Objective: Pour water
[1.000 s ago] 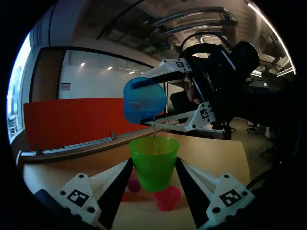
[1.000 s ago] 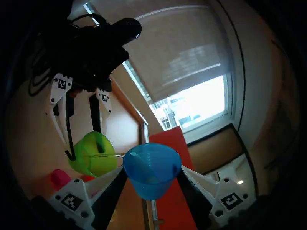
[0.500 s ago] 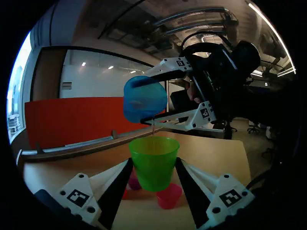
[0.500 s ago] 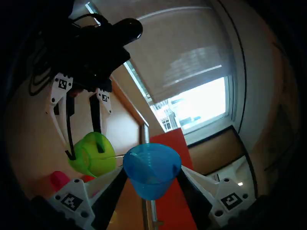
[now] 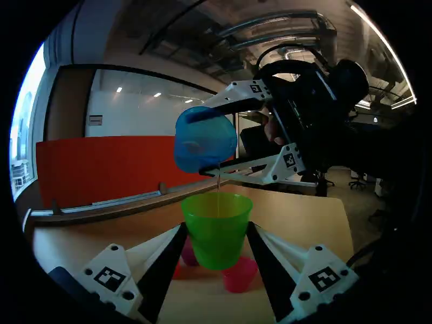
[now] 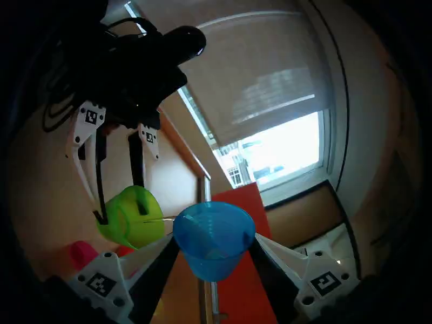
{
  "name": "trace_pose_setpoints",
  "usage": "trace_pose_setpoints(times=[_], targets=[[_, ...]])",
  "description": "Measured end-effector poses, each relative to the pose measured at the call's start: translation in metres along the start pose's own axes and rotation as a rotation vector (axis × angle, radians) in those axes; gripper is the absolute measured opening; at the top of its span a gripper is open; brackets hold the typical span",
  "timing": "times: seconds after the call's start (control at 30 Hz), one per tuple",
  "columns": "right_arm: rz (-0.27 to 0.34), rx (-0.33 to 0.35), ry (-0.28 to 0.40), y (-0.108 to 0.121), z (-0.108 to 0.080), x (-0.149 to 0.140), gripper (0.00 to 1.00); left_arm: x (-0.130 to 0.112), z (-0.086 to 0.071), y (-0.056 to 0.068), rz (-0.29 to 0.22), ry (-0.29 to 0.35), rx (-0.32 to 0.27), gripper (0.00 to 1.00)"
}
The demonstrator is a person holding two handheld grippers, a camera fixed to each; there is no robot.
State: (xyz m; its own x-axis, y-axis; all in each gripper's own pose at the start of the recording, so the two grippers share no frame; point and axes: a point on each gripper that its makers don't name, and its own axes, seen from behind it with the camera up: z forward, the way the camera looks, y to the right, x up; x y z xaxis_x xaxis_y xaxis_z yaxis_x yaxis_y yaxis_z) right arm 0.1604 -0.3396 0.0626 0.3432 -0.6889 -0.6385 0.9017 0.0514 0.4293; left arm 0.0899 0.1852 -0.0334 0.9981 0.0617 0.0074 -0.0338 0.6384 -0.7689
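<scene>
Water: we see a thin stream falling from the lower lip of the tilted blue translucent plastic cup into the green translucent plastic cup.
Room: a gap separates the two rims, and the stream lands near the middle of the green rim. Small pink cups stand close behind on the wooden table.
Left gripper: level, with both fingers pressing the upright green cup.
Right gripper: raised and rolled sideways, with both fingers clamping the blue cup.

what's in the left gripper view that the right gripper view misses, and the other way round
Left gripper view: ceiling pipes, an office chair, a glass partition. Right gripper view: a roller blind over a bright window. Both: the blue cup tipped over the green cup, the red panel, a pink cup.
</scene>
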Motion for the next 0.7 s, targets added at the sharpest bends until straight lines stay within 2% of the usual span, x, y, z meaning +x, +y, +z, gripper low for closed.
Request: trace_pose_setpoints(times=[0.7], targets=[[-0.046,0.007,0.009,-0.0017,-0.0009,0.0060,0.88,0.0014,-0.0005,-0.0012,-0.006,0.010,0.002,0.80]])
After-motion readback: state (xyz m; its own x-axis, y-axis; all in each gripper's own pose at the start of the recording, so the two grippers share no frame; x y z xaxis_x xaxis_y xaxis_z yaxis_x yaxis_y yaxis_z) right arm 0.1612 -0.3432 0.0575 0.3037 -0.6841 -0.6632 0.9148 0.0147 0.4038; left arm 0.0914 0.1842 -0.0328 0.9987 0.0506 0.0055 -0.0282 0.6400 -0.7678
